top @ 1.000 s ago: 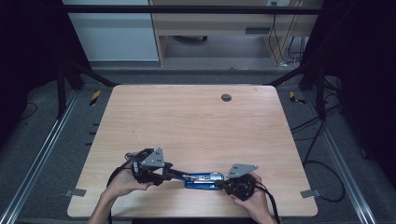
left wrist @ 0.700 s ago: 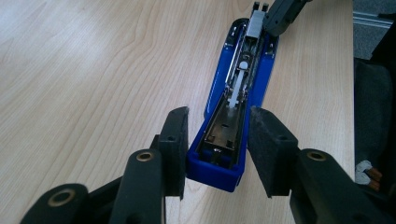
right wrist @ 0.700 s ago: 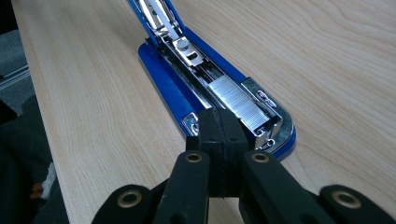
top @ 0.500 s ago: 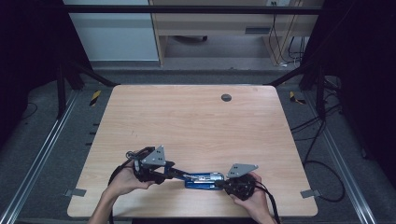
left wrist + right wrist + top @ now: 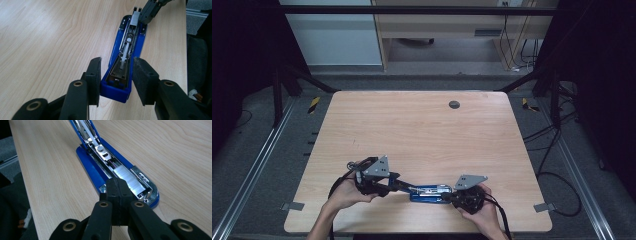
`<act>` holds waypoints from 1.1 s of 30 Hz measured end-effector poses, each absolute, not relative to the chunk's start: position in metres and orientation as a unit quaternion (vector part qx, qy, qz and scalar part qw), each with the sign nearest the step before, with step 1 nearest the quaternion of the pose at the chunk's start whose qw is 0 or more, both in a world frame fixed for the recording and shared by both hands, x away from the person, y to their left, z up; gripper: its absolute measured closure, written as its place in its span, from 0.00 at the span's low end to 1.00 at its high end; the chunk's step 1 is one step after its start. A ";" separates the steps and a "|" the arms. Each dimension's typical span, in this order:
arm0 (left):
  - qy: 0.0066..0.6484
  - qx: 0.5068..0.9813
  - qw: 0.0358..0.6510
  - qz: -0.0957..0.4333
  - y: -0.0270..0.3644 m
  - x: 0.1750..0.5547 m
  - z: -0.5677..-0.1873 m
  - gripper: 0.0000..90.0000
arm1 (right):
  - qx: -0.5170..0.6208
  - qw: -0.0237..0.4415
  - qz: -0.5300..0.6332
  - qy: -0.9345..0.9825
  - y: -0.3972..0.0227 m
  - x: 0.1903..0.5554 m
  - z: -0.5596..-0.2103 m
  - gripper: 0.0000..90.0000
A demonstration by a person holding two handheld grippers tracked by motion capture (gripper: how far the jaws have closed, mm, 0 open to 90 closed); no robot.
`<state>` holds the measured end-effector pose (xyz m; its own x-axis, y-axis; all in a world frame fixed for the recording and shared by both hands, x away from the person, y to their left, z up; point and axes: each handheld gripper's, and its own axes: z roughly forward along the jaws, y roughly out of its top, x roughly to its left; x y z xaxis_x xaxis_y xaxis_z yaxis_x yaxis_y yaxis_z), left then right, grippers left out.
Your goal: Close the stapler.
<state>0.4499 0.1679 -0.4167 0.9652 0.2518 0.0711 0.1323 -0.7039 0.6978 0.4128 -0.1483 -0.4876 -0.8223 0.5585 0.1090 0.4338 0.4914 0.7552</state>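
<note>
One wooden worktop (image 5: 422,135) carries the scene, with a single small dark round disc (image 5: 454,104) set in it near the far edge. One blue stapler (image 5: 430,192) lies near the near edge, roughly midway between the near corners, its length running along that edge. It is opened out: the metal staple channel faces up, and one strip of silver staples (image 5: 128,178) sits in the channel at the end nearer the right tool.

There are two tools, one in each of the person's hands, and each carries one grey three-cornered plate.

The left tool (image 5: 115,72) is about half open. Its two black pads stand either side of the stapler's blue end. The left pad lies against the blue side or very close to it, while a narrow gap shows at the right pad, so a firm grip does not seem to be there, though the angle makes this hard to judge.

The right tool (image 5: 117,191) has its jaws pressed fully together with nothing between them. Its closed tip sits at the stapler's rounded end, just above the staples; whether it touches them I cannot tell.
</note>
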 end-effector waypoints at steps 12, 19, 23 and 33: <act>0.101 0.921 0.366 0.082 0.167 0.450 -0.415 0.67 | 0.270 0.078 0.453 0.846 -0.133 0.417 -0.470 1.00; 0.105 0.920 0.369 0.083 0.166 0.449 -0.415 0.67 | 0.266 0.076 0.473 0.836 -0.115 0.424 -0.462 1.00; 0.104 0.920 0.368 0.084 0.166 0.449 -0.414 0.67 | 0.263 0.073 0.477 0.835 -0.106 0.428 -0.461 1.00; 0.101 0.918 0.374 0.083 0.161 0.449 -0.409 0.68 | 0.245 0.052 0.492 0.834 -0.080 0.429 -0.460 1.00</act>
<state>0.4493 0.1610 -0.4095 0.9660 0.2471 0.0765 0.1232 -0.6994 0.7041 0.4293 -0.0797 -0.4598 -0.8744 0.4600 0.1541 0.3574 0.3961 0.8458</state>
